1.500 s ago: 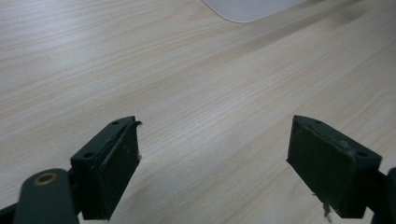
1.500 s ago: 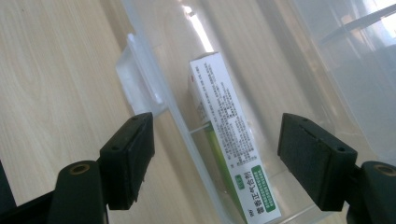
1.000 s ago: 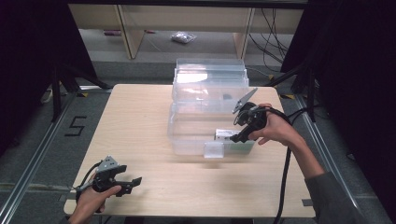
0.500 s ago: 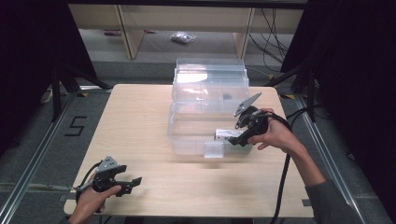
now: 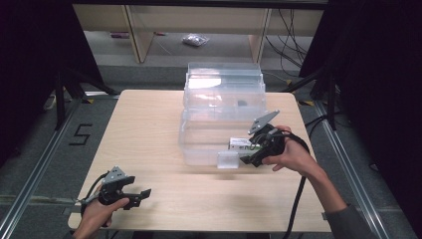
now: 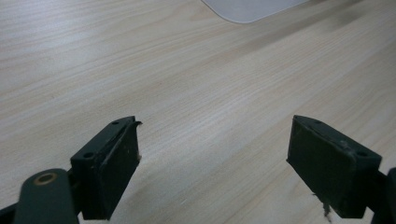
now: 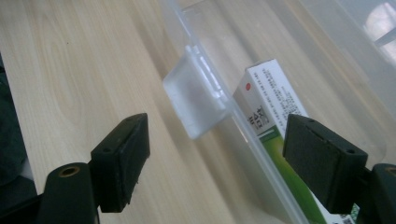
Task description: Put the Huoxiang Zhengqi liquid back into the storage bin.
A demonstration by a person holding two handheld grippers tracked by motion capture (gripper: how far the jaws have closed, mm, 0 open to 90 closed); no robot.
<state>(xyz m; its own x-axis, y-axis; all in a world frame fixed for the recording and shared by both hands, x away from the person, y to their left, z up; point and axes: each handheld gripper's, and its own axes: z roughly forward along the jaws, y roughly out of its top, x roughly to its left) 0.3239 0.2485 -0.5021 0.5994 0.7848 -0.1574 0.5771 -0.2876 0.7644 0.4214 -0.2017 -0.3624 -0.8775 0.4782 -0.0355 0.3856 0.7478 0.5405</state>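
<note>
High view shows our right gripper at the near right corner of the clear plastic box, and over the last second it has crept a little towards the box's front rim, while the left gripper has stayed where it was at the near left of the table. We read this as the approach to the latch tab closing in: the work in hand looks like getting that tab between the jaws, and the grasp is not yet made.

In the right gripper view the jaws stand wide apart and hold nothing. The tab hangs from the box's rim just ahead of them, between the two jaws in line but beyond their tips. The small white and green carton lies inside the box, behind the wall, ahead of the jaw on the view's right side and partly covered by it.

In the left gripper view the jaws are also spread wide with nothing between them, over bare wood, with a pale corner of the box far ahead.

The carton's print is too small to read, and its lower end is cut off. Whether the lid sits latched we cannot tell through the clear walls. A dark object deeper in the box cannot be identified.
</note>
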